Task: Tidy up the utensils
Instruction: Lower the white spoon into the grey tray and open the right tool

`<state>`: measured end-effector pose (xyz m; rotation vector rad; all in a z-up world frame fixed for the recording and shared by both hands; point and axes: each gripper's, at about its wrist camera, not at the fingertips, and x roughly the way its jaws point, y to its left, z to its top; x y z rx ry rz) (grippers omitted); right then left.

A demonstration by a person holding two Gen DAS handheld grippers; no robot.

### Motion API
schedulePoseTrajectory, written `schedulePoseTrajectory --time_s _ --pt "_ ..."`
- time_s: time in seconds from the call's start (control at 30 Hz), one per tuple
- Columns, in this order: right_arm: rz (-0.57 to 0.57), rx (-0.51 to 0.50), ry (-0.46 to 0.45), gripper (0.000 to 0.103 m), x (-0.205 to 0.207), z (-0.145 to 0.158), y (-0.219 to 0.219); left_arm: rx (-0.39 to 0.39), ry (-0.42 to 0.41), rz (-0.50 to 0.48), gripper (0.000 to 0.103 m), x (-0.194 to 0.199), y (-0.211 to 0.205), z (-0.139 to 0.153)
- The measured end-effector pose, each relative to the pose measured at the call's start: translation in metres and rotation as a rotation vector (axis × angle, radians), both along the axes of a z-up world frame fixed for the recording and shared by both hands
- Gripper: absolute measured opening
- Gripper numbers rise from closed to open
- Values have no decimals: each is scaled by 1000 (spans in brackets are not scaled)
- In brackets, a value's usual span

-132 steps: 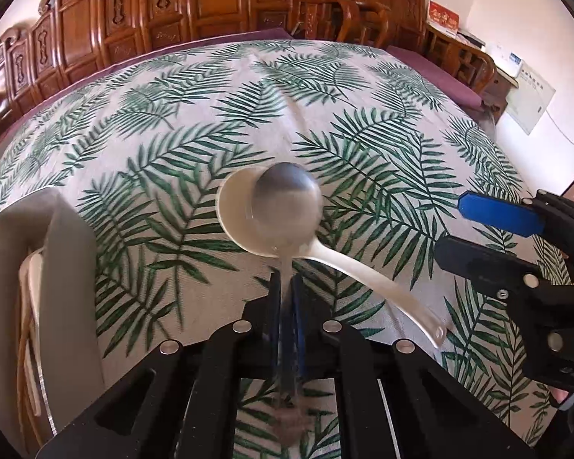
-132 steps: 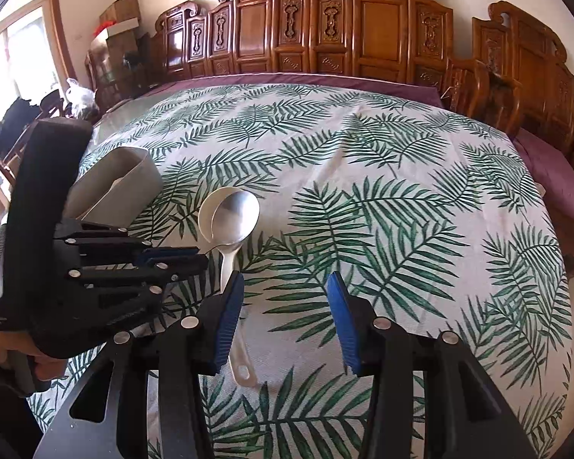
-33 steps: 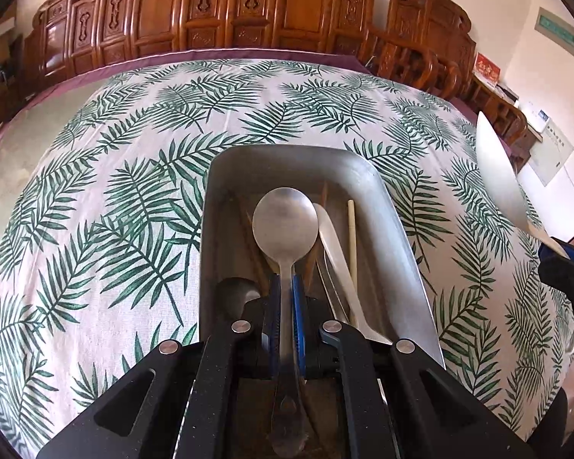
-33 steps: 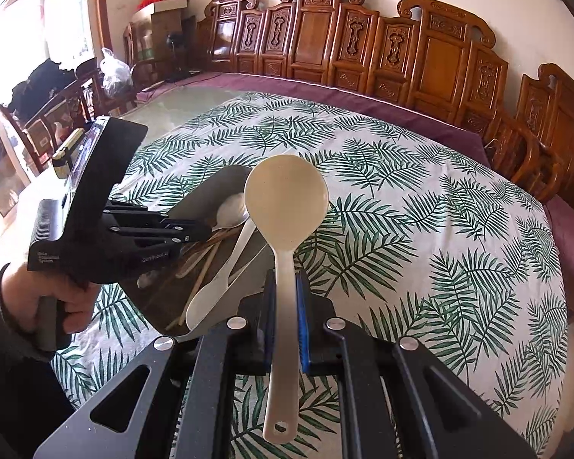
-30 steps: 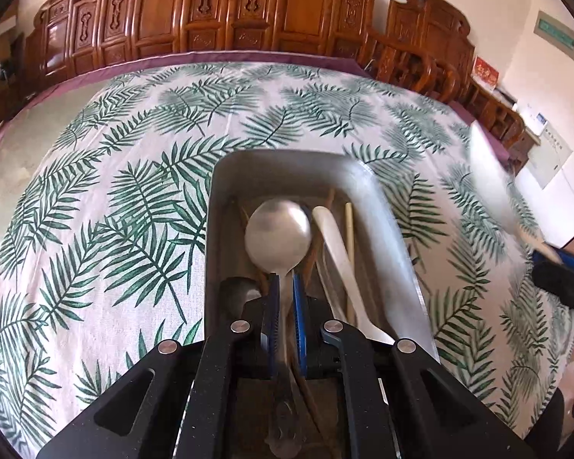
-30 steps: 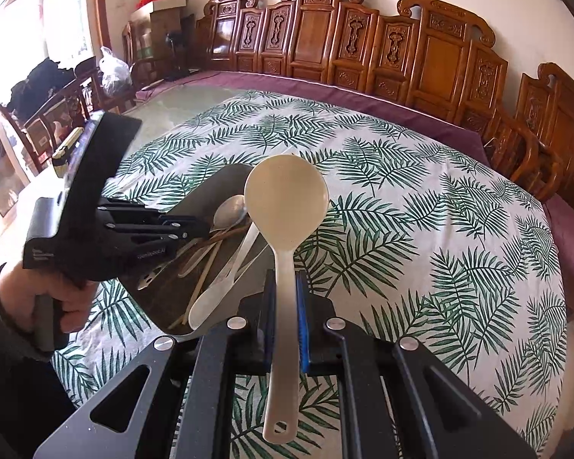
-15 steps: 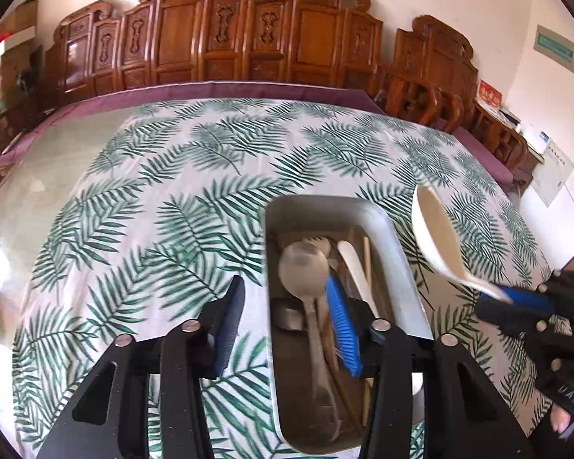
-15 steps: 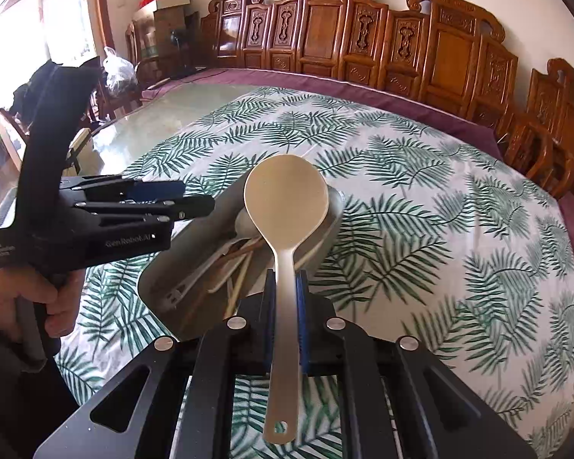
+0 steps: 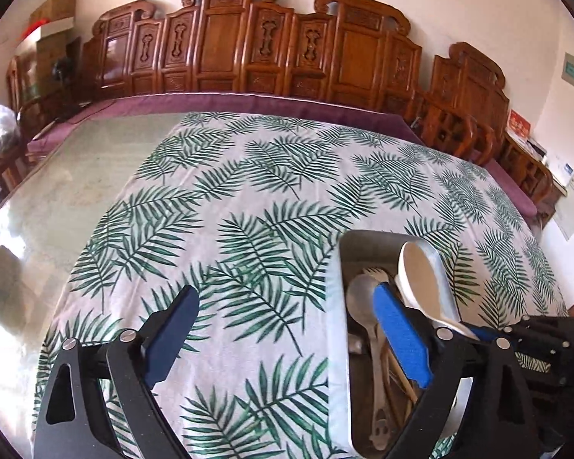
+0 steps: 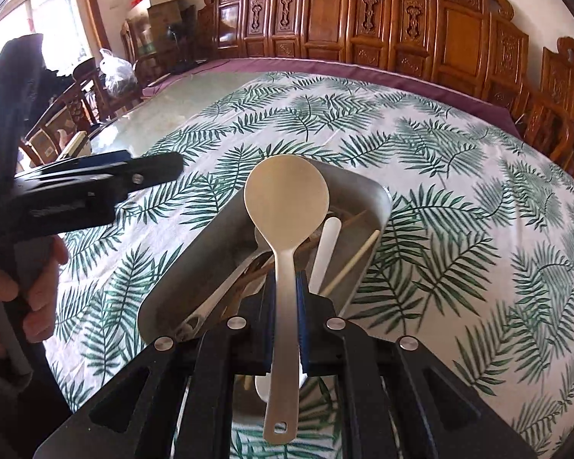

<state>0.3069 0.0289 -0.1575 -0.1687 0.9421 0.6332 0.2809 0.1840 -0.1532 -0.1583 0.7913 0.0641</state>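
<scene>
Metal tray (image 10: 195,267): steel spoon (image 9: 363,298), fork, chopsticks, white spoon already inside. Left gripper (image 9: 287,340): jaws just spread wide, empty. Right gripper (image 10: 286,306): clamped on cream ladle (image 10: 287,199), poised over tray, unreleased.

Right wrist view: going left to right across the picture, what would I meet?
Person's hand on the left gripper → metal tray → cream spoon held by the right gripper → leaf-print tablecloth.
</scene>
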Motion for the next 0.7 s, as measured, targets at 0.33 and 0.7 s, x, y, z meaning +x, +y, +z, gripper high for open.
schedulePoseTrajectory --time_s 0.33,0.7 --pt "-48 -1 52 11 25 -26 24 -17 0 15 90 1 8 1" --pt "-95 14 73 11 34 -34 22 -14 4 16 90 1 9 -1"
